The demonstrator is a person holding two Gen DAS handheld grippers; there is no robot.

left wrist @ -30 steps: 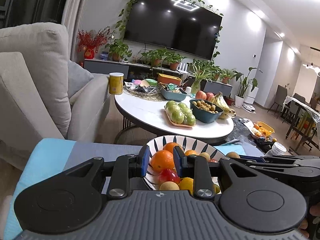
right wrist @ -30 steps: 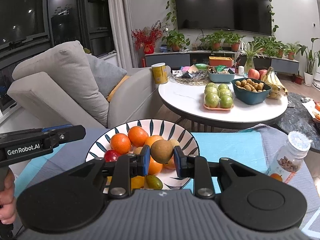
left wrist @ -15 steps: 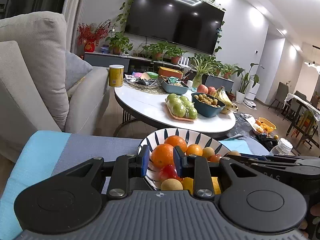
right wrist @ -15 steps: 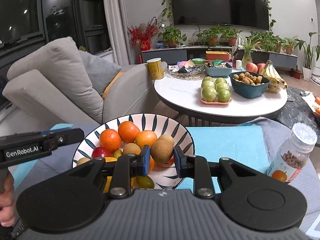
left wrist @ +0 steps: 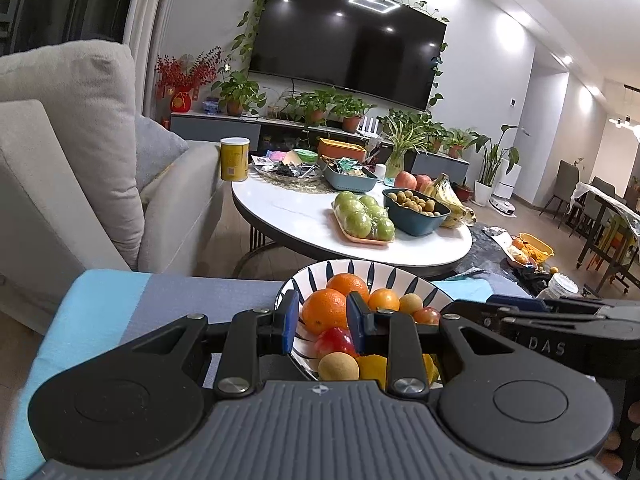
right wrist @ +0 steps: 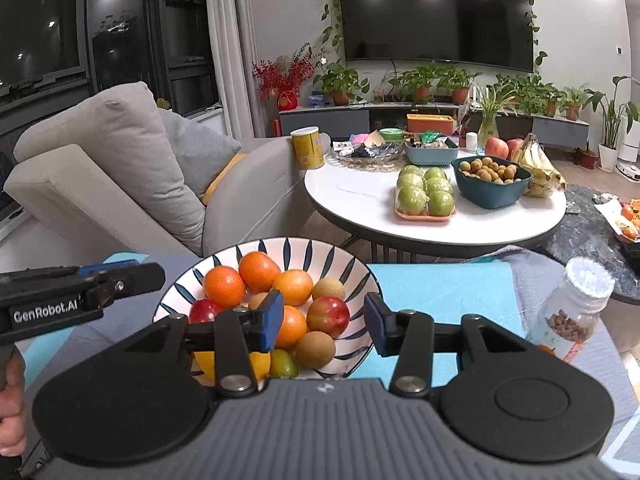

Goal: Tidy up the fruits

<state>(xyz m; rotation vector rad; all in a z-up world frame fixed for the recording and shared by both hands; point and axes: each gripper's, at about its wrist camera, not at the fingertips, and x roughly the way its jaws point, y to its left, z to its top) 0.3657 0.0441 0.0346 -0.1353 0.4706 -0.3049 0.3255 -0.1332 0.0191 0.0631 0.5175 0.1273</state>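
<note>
Orange skin fills the gap of our left tool: it is closed on an orange, pads pressing both flanks, and the fruit sits just above the near side of the striped bowl, over a red fruit and a brown one. We cannot tell whether that orange is lifted or resting on the pile. It's round, so no long axis to worry about; what matters is that it lies dead ahead between our left fingers, with the bowl directly beneath.

Over on the other side, our right tool is spread wide and holding nothing, its pads hovering over the bowl's near right part, a red plum and a brown round fruit showing in the gap. Nearer arm for the orange is plainly the left.

From the right view we get the whole spread of fruit and a jar standing on the blue mat to the right, well apart from the bowl; the left view hides most of the pile behind its own body, but alone shows the grip on the orange.
</note>
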